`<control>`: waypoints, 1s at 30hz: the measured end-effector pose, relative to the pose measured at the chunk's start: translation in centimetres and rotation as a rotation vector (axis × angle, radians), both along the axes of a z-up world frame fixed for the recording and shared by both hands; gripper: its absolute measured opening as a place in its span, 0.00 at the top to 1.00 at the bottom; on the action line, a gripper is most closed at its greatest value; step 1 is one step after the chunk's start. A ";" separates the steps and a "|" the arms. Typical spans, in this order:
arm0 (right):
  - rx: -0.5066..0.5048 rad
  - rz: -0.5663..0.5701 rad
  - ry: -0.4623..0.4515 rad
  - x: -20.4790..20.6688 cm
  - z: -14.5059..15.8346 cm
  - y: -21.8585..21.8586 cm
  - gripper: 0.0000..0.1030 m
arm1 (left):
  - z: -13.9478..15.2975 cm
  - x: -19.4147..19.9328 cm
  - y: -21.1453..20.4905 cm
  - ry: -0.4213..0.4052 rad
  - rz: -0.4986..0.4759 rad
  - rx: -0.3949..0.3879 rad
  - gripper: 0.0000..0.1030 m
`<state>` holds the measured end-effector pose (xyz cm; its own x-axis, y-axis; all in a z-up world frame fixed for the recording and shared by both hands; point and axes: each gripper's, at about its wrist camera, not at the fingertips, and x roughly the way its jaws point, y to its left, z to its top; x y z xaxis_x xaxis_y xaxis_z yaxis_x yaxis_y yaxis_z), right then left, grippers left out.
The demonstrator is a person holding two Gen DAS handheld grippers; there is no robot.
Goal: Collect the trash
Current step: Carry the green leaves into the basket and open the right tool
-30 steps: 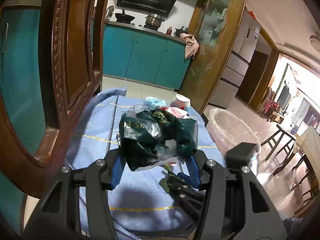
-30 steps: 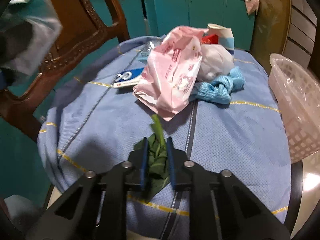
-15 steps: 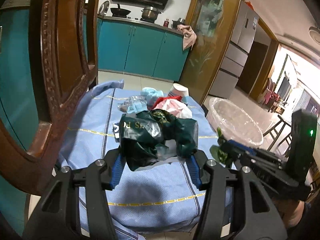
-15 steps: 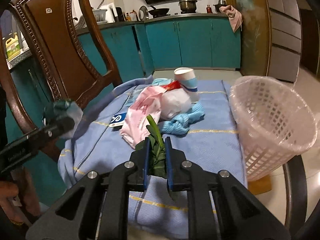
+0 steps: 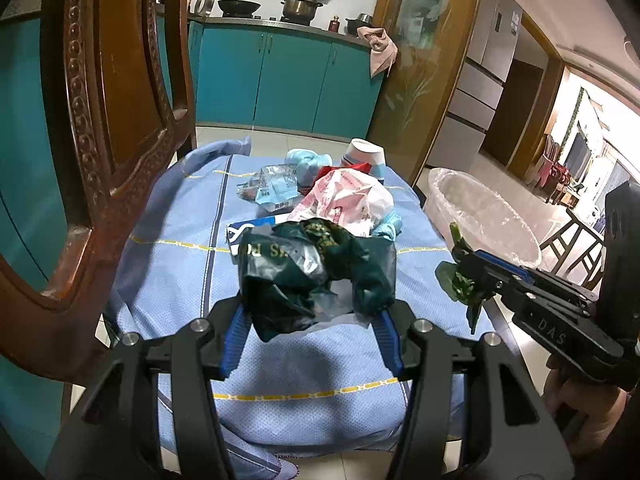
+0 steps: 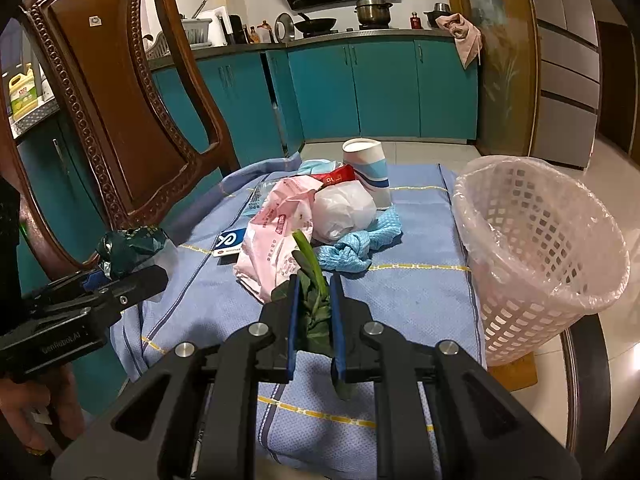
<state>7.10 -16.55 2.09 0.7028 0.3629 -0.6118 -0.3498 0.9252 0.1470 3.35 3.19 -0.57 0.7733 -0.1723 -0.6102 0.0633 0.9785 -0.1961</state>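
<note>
My left gripper (image 5: 310, 316) is shut on a crumpled dark green wrapper (image 5: 316, 272) and holds it above the blue tablecloth (image 5: 180, 272); it also shows in the right wrist view (image 6: 132, 246). My right gripper (image 6: 313, 304) is shut on green vegetable leaves (image 6: 314, 308), lifted off the table; the leaves also show in the left wrist view (image 5: 462, 280). A pink basket (image 6: 536, 248) lined with clear plastic stands to the right of the table. Trash on the table: a pink packet (image 6: 280, 236), a white bag (image 6: 344, 212), a blue cloth (image 6: 352, 248), a paper cup (image 6: 366, 164).
A carved wooden chair (image 6: 132, 120) stands close at the table's left side. A blue-and-white card (image 6: 230, 242) and a clear wrapper (image 5: 272, 190) lie on the cloth. Teal kitchen cabinets (image 6: 380, 92) stand behind.
My right gripper has lifted the leaves off the table and drawn back. My left gripper has also drawn back a little, still holding the wrapper.
</note>
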 end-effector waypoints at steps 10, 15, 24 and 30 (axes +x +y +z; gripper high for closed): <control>-0.007 -0.001 0.004 0.1 -0.2 0.2 0.85 | -0.1 0.0 -0.1 0.002 0.000 0.007 0.47; -0.008 -0.001 0.007 0.1 -0.3 0.2 0.85 | -0.1 0.0 -0.1 0.004 -0.001 0.009 0.47; 0.002 -0.012 -0.008 0.5 0.2 -0.3 0.85 | -0.2 0.0 -0.1 0.004 -0.002 0.012 0.47; 0.036 -0.218 -0.123 4.0 4.2 -6.8 0.85 | -0.2 0.1 0.0 0.006 0.002 0.009 0.46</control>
